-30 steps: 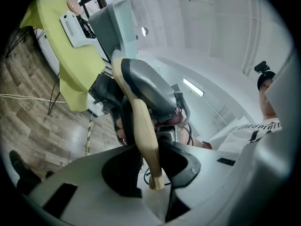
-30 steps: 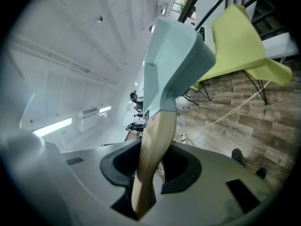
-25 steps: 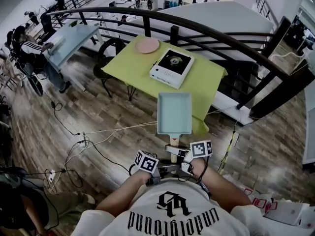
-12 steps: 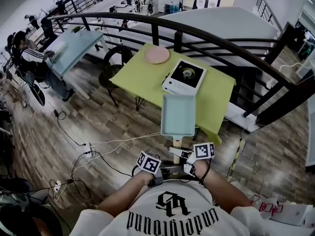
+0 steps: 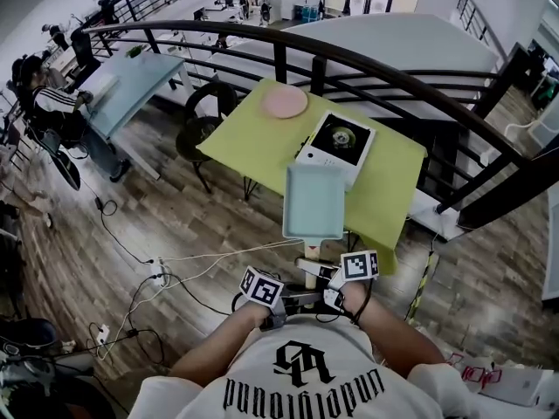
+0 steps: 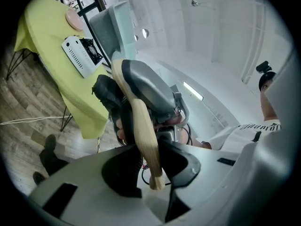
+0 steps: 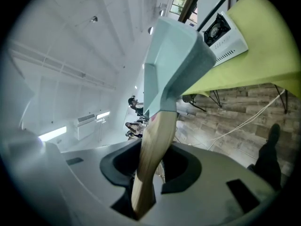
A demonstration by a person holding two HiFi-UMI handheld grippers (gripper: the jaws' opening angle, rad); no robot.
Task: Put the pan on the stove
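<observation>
A pale teal rectangular pan [image 5: 313,201] hangs in the air at the near edge of the yellow-green table [image 5: 393,190]. Its wooden handle [image 5: 309,267] points back at me. My left gripper [image 5: 295,300] and right gripper [image 5: 323,290] are both shut on that handle, side by side. The white portable stove [image 5: 335,147] stands on the table just beyond the pan's far edge. The left gripper view has the handle [image 6: 141,126] between the jaws, with the pan [image 6: 113,25] and stove [image 6: 81,55] ahead. In the right gripper view the handle [image 7: 151,154] runs up to the pan [image 7: 171,65], with the stove [image 7: 225,36] beyond.
A pink plate [image 5: 285,102] lies on the table behind the stove. A black curved railing [image 5: 393,70] runs past the table's far side. A dark chair [image 5: 203,116] stands left of the table. Cables [image 5: 175,264] trail over the wooden floor. A person sits at a blue table [image 5: 122,81].
Both grippers have carried the pan forward towards the table. The table and stove now look nearer, and the pan's far edge has reached the stove's near side.
</observation>
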